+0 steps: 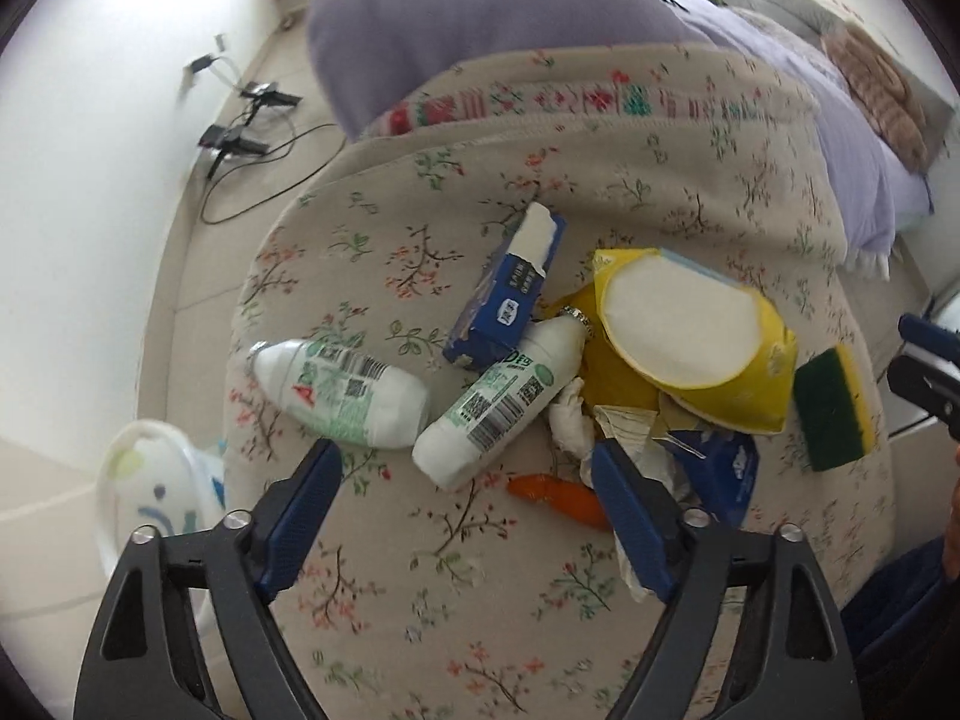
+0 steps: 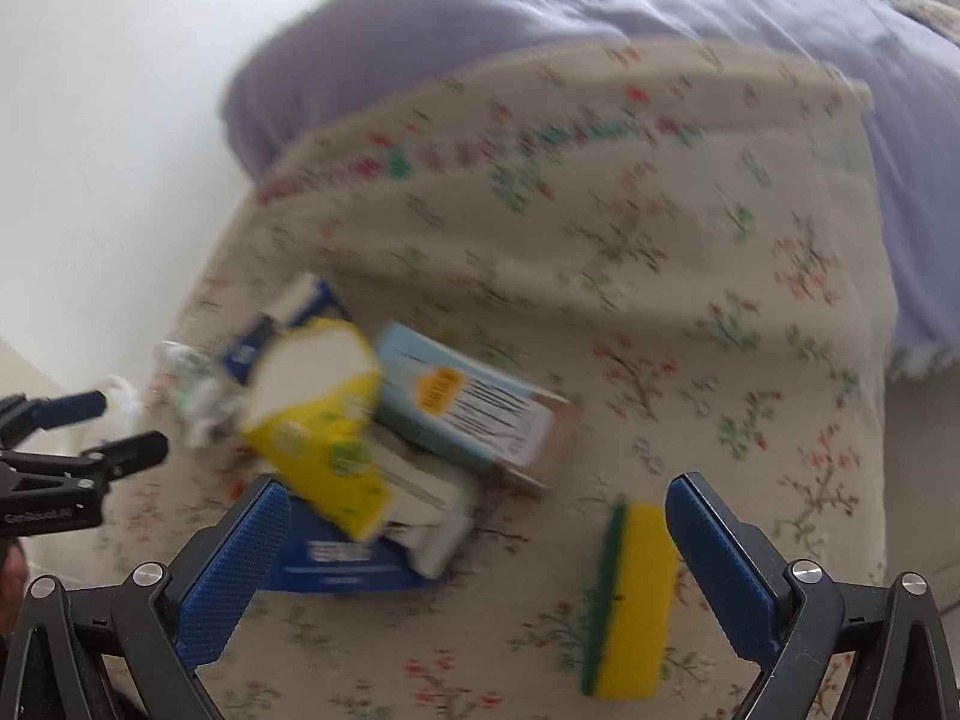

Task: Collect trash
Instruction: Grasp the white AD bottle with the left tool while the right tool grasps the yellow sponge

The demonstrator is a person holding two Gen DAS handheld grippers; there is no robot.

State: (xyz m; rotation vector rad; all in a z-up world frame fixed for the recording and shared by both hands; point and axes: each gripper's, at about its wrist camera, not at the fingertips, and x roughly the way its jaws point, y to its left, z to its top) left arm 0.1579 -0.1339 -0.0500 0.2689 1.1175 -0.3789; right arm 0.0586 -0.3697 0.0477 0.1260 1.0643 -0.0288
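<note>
The left gripper hung over the floral quilt with its jaws spread wide and nothing between the pads, only cloth and the foot of a white bottle just beyond the tips. The right gripper stood open too, its view smeared by blur, with a yellow-and-green sponge lying on edge just inside its right finger, not touched as far as I could tell. The trash lay heaped on the quilt in front of both. Nearest the left tips were an orange wrapper, a crumpled tissue and a flattened blue pack. A second white bottle lay to the left, apart from the first. Behind them a blue carton leaned across the first bottle's neck, and a yellow packet with a white oval face sprawled to the right, the sponge beyond it near the quilt's edge. From the right side a pale blue box (label unreadable) showed behind the yellow packet. Off the quilt's left side sat a white plastic bag on the floor. Farther back lay a lilac pillow, and cables trailed along the wall.
</note>
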